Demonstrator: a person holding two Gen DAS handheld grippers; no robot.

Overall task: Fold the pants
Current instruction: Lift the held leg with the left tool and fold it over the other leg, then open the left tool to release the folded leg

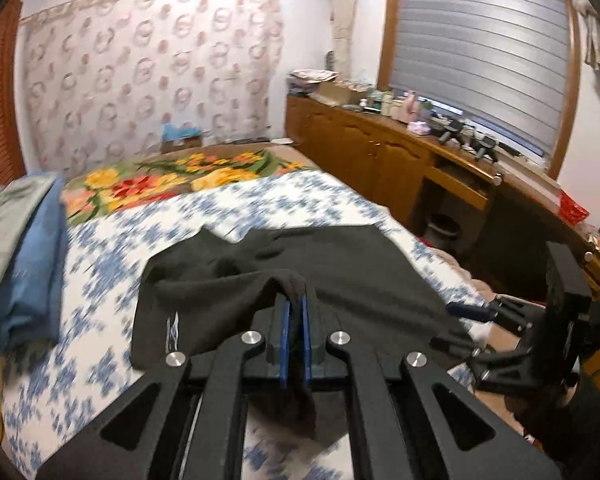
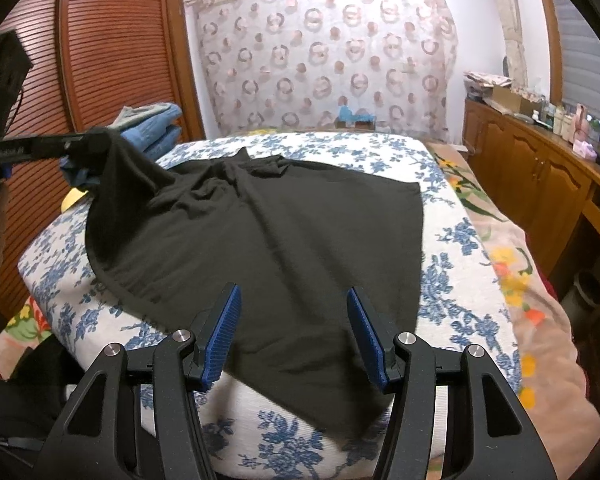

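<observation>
Black pants (image 2: 284, 232) lie spread on a white cushion with blue flowers (image 2: 452, 280). My left gripper (image 1: 294, 300) is shut on a corner of the black fabric and holds it lifted off the cushion. From the right wrist view that lifted corner (image 2: 112, 148) hangs from the left gripper (image 2: 88, 140) at the far left. My right gripper (image 2: 294, 300) stands open over the near hem of the pants, blue pads (image 2: 224, 328) apart, nothing pressed between them. It also shows in the left wrist view, where the right gripper (image 1: 460, 324) sits at the right edge.
A stack of folded blue and grey clothes (image 2: 156, 124) sits at the cushion's far left. A flowered blanket (image 1: 172, 184) covers the bed beyond. Wooden cabinets (image 1: 380, 152) with clutter on top line the right wall. A slatted wooden door (image 2: 100, 40) stands at left.
</observation>
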